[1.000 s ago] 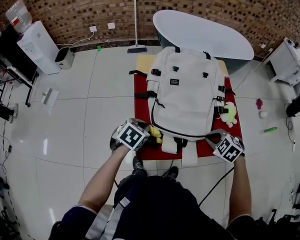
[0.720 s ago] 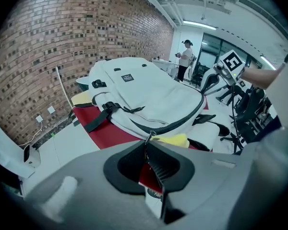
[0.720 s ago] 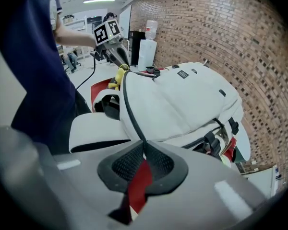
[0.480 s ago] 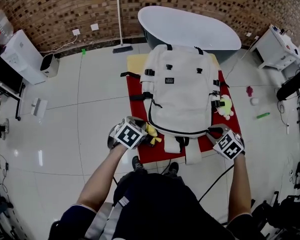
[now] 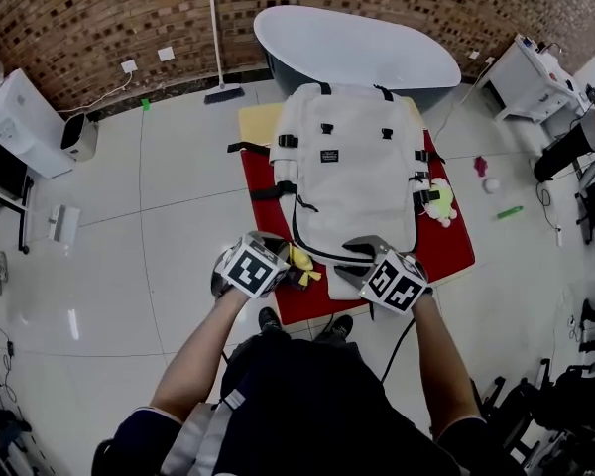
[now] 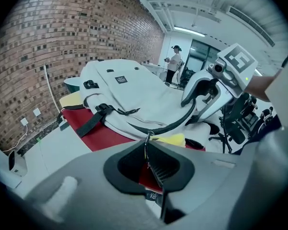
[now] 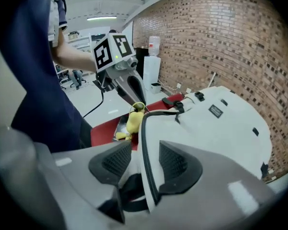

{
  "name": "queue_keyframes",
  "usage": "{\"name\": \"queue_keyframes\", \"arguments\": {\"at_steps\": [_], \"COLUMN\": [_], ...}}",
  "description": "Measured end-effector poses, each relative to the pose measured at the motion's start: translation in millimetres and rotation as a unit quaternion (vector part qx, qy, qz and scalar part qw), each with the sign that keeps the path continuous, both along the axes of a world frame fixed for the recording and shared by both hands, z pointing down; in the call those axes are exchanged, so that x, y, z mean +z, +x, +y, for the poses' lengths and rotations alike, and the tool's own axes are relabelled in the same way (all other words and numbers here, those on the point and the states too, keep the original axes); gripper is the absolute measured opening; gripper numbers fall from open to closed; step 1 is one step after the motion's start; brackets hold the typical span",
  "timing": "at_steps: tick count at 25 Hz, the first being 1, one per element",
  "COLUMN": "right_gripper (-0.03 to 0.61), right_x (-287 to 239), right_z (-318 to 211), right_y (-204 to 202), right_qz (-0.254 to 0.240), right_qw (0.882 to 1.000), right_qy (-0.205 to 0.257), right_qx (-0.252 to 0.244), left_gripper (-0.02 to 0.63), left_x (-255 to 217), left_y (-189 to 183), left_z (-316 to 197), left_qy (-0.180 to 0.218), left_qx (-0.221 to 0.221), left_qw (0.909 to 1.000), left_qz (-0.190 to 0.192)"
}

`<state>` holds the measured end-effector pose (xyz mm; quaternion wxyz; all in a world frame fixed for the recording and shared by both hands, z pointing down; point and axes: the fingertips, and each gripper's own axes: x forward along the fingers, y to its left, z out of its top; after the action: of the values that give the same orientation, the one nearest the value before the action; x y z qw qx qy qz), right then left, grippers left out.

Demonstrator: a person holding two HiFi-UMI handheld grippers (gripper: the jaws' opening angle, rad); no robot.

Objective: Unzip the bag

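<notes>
Our right gripper [image 5: 365, 256] has shifted to the near edge of the white fabric backpack [image 5: 347, 177] on the red mat [image 5: 456, 246], jaws opening astride its seam, while our left gripper [image 5: 290, 266] pinches, seemingly, the metal zip pull [image 6: 146, 139], readying the unzip.

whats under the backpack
A red mat lies under the backpack, showing along its left, right and near sides. A pale yellow sheet pokes out at its far end. Anything else beneath the backpack's middle is covered.
</notes>
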<state>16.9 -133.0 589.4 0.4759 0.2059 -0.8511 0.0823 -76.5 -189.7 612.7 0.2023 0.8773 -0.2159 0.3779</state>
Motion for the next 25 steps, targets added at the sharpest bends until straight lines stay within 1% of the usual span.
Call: {"name": "queue_keyframes", "arguments": {"at_steps": [2,3,5,6,9,14,18,21,25], "right_gripper": [0.176,0.129,0.081,0.072,0.063,0.061,0.060,0.060,0.058], "right_x": [13,19,23,22,16,15,15,14,12], "right_z": [0,2,5,6,10,11,10,10,9], "right_y": [-9,-9,-8,-8,-7,-7,-4,-4,-4], "right_qz": [0.026,0.042,0.055,0.054,0.046,0.042,0.033,0.026,0.015], "right_qw": [1.000,0.999,0.998,0.998,0.999,0.999,0.999,0.999,0.999], "right_qy": [0.002,0.005,0.004,0.003,-0.002,-0.006,-0.010,-0.014,-0.020], "right_qx": [-0.016,-0.022,-0.030,-0.030,-0.022,-0.009,0.007,0.017,0.026], "left_gripper": [0.021,0.021,0.021,0.021,0.021,0.023,0.023,0.025,0.025], "left_x": [-1,0,0,-1,-2,6,13,15,19], "left_y": [1,1,0,0,-3,-6,-1,2,0], "left_z": [1,2,0,-2,-12,-41,-63,-79,-94], "left_qy": [0.001,0.000,0.000,0.001,0.009,0.025,0.032,0.043,0.037], "left_qx": [0.006,0.008,0.011,0.011,0.013,0.021,0.024,0.021,0.007], "left_qw": [1.0000,1.0000,0.9999,0.9999,0.9999,0.9993,0.9990,0.9987,0.9992], "left_qz": [0.002,0.003,0.004,0.005,0.002,-0.015,-0.019,-0.017,-0.015]}}
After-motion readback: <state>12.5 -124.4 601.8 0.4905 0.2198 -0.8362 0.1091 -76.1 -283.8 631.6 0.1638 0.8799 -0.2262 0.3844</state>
